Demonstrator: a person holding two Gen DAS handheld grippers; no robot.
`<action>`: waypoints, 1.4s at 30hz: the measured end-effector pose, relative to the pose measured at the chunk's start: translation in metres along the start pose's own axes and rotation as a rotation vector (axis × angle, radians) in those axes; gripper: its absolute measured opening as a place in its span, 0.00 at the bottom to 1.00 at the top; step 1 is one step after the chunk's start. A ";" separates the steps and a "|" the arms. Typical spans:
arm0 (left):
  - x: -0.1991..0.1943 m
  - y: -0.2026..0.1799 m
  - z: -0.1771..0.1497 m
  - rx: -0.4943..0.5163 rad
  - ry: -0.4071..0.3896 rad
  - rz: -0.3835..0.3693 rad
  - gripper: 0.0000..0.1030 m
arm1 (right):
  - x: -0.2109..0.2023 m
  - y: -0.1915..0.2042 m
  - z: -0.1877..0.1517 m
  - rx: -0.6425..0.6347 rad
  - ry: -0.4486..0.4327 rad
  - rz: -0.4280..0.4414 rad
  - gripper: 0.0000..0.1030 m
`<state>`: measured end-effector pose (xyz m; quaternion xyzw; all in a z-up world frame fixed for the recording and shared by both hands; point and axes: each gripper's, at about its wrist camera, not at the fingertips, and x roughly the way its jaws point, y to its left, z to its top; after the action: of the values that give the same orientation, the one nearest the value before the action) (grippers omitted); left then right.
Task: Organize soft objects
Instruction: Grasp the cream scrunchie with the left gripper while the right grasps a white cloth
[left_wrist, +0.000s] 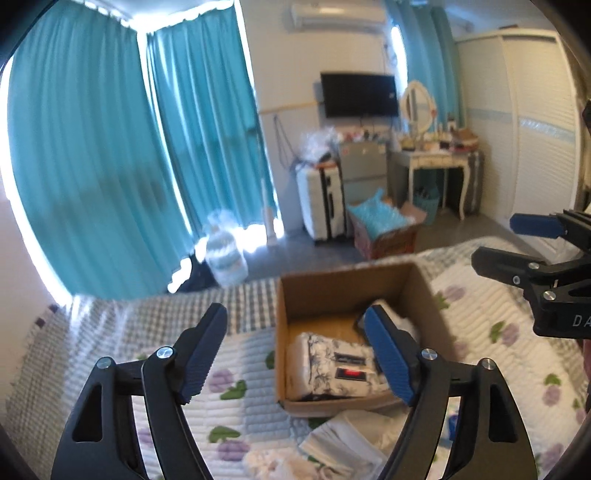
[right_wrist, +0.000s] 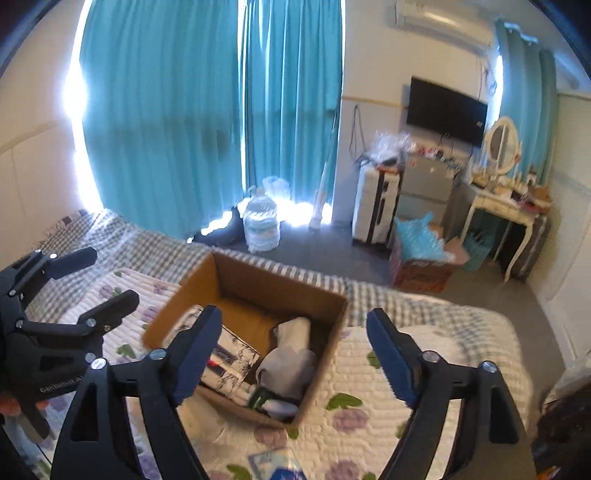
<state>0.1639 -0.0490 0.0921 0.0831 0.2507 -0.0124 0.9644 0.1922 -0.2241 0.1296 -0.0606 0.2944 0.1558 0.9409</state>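
An open cardboard box (left_wrist: 295, 295) (right_wrist: 258, 288) sits on the quilted bed (left_wrist: 480, 325) (right_wrist: 351, 387). Inside lie a folded patterned cloth (left_wrist: 332, 365) (right_wrist: 229, 358) and a grey rolled cloth (right_wrist: 291, 354). More folded pale cloths (left_wrist: 343, 439) lie on the bed in front of the box. My left gripper (left_wrist: 295, 350) is open and empty above the box's near left side; it also shows in the right wrist view (right_wrist: 107, 280). My right gripper (right_wrist: 291, 350) is open and empty above the box; it also shows in the left wrist view (left_wrist: 495, 240).
Teal curtains (left_wrist: 110, 147) hang behind the bed. A large water bottle (right_wrist: 260, 221), a white suitcase (right_wrist: 373, 206), a floor box with blue bags (right_wrist: 421, 251) and a dressing table (right_wrist: 509, 206) stand beyond the bed's far edge. A small blue item (right_wrist: 273, 461) lies on the quilt.
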 end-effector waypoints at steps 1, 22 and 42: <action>-0.009 0.001 0.003 0.002 -0.012 0.001 0.80 | -0.018 0.002 0.004 -0.001 -0.012 -0.010 0.87; -0.109 0.041 -0.063 -0.043 -0.023 0.054 1.00 | -0.134 0.097 -0.028 -0.084 -0.049 -0.019 1.00; 0.030 0.052 -0.193 -0.159 0.241 0.041 1.00 | 0.064 0.105 -0.151 -0.037 0.216 0.137 0.94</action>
<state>0.1010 0.0348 -0.0805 0.0123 0.3630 0.0372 0.9310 0.1264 -0.1400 -0.0330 -0.0740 0.3945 0.2177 0.8897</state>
